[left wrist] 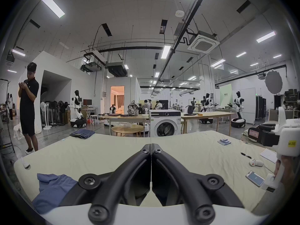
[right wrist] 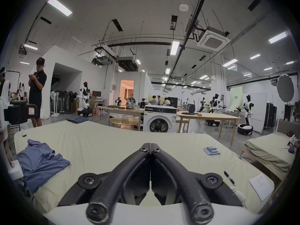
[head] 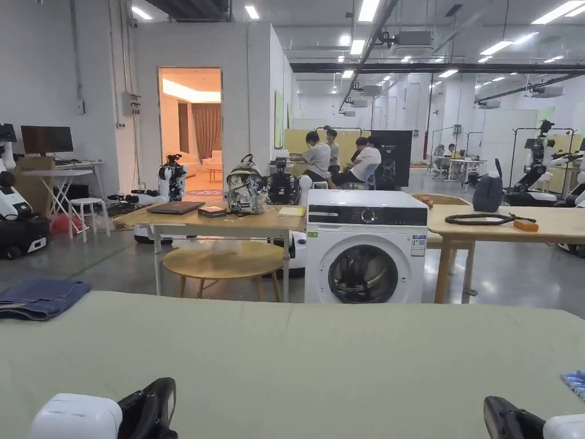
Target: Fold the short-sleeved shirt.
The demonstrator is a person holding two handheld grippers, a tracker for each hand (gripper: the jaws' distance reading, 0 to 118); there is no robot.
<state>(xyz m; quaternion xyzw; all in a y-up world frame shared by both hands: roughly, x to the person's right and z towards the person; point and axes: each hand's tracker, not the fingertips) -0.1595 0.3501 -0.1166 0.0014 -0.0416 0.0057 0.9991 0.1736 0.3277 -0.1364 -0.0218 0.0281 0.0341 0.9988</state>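
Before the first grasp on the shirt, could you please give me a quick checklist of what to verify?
1. Left gripper empty, jaws together: ok, but must open.
2. Right gripper empty, jaws together: ok, must open too.
3. Blue short-sleeved shirt spread flat: not ok, it lies crumpled near the bed's left edge.
4. Bare folding space mid-bed: ok.
5. Batteries, pen and paper sheet away from the shirt: ok, all on the right side.
6. Shirt's collar and sleeves located: cannot tell.

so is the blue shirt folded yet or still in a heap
Not folded. The blue shirt lies rumpled and bunched on the bed sheet, its edges uneven. Neither claw touches it.
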